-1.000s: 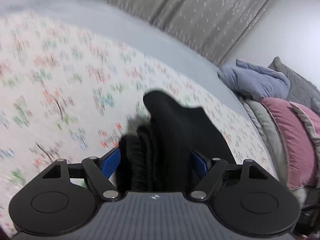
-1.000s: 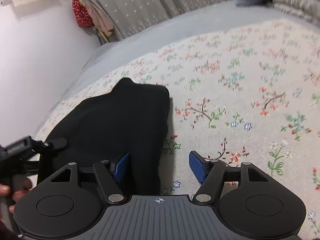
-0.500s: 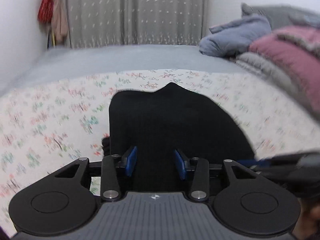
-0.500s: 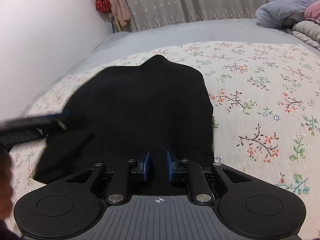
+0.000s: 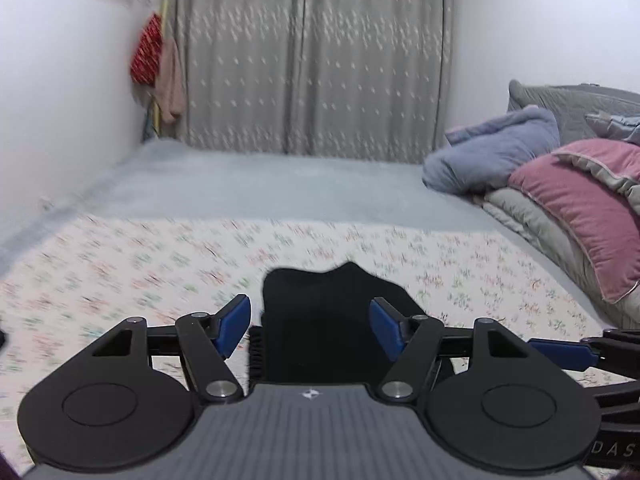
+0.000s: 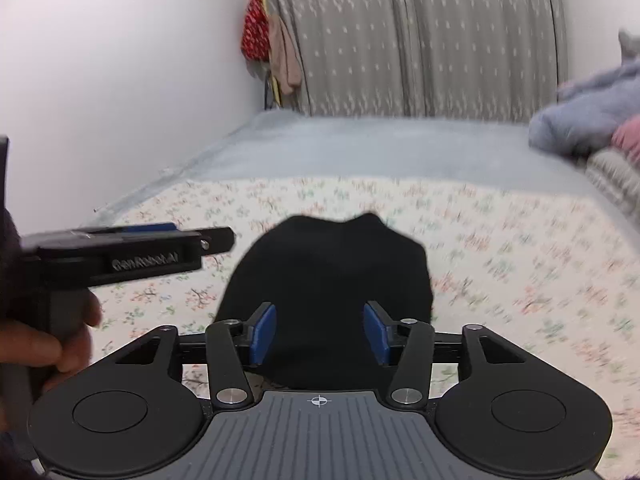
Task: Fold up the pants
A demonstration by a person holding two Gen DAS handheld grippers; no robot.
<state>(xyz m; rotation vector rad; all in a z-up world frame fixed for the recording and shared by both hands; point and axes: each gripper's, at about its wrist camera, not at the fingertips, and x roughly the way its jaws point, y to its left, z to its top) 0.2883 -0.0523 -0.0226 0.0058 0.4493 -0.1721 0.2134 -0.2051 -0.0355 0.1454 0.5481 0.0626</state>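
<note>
The black pants [image 5: 320, 320] lie folded into a compact bundle on the floral bedspread [image 5: 120, 280]; they also show in the right wrist view [image 6: 328, 280]. My left gripper [image 5: 310, 326] is open, held above the near edge of the bundle, holding nothing. My right gripper [image 6: 320, 334] is open too, raised over the near edge, empty. The left gripper appears from the side in the right wrist view [image 6: 120, 252], held by a hand. One finger of the right gripper shows at the right edge of the left wrist view [image 5: 560, 352].
A pile of bedding with a pink pillow [image 5: 580, 208] and a blue blanket [image 5: 492, 152] lies at the right. A grey sheet [image 5: 260, 192] covers the far bed, with grey curtains [image 5: 312, 60] behind. A white wall [image 6: 100, 100] runs along the left.
Both grippers have opened, let go of the pants, and pulled back and up. The pants now rest folded on the bedspread.
</note>
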